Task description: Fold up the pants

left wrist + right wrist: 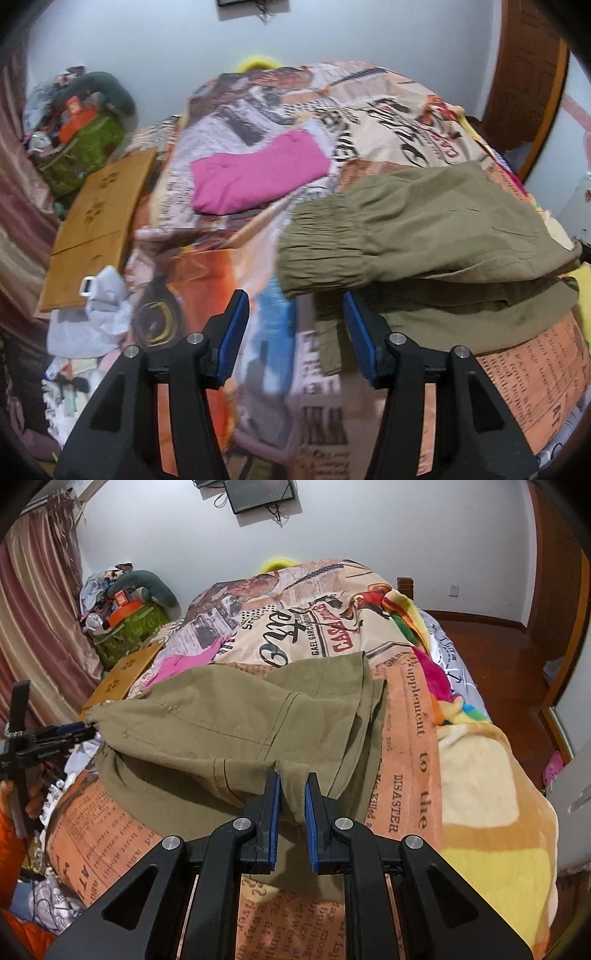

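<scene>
Pants (236, 716) in olive green are lying on the bed, occupying the centre of the right wrist view and the right half of the left wrist view (436, 236), where the gathered elastic waistband (325, 247) is sitting at centre frame. One layer is being held up off the rest, stretched toward the left edge of the right wrist view.

The right tool (291, 805) is pinching a fold of the olive fabric between its blue pads (275, 812), at lower centre of its frame. The left tool (295, 332) is showing its blue pads spread apart in its own view, with nothing between them and only bedcover beneath. In the right wrist view the same tool (83, 729) is appearing at the left edge, its tip meeting the corner of the lifted layer; whether it is gripping there I cannot tell.

A bedcover (332, 627) printed like old newspapers and posters in orange and cream is covering the bed. A folded pink garment (255, 177) is resting on it above centre in the left wrist view. A wooden board (99, 221) is lying at the left. A rainbow blanket (454, 701) is running along the right side. White walls, a rose curtain (37, 609) at upper left, a wall screen (258, 493) at top, and red-brown floor (517, 657) at right are framing the room.
</scene>
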A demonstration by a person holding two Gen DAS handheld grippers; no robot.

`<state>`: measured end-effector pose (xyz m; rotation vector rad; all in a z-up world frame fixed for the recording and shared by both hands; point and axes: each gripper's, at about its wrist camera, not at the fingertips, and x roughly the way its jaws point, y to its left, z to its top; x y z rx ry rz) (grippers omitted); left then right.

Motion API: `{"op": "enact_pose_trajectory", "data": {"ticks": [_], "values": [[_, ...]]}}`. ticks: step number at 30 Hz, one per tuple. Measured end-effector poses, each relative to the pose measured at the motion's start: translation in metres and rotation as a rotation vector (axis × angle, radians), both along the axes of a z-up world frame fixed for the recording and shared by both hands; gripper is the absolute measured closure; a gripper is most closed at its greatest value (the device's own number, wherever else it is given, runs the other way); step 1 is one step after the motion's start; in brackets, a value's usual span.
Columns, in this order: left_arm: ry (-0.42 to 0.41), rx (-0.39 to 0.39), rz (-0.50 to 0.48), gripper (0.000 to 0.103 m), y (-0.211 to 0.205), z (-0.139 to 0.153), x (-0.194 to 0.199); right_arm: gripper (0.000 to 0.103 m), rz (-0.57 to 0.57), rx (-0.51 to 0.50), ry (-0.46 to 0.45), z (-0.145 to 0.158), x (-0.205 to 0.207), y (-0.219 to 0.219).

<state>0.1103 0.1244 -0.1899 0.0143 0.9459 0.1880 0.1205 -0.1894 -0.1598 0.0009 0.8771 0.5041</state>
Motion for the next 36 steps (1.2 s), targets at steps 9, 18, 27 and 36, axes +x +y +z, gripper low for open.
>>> {"op": "enact_pose_trajectory", "data": {"ticks": [9, 18, 27, 36], "values": [[-0.039, -0.049, 0.068, 0.016, 0.022, 0.024, 0.003, 0.088, -0.025, -0.046, -0.013, 0.008, -0.008, -0.006], [0.081, -0.234, 0.113, 0.012, 0.035, -0.007, 0.035, 0.059, -0.114, 0.039, 0.031, 0.009, -0.004, -0.021], [0.15, -0.341, 0.048, 0.019, 0.023, -0.031, 0.04, 0.059, -0.069, 0.109, 0.169, -0.025, 0.001, -0.004], [0.147, -0.292, 0.002, 0.042, 0.005, -0.029, 0.038, 0.068, -0.061, 0.116, 0.208, -0.036, -0.003, -0.003]]}}
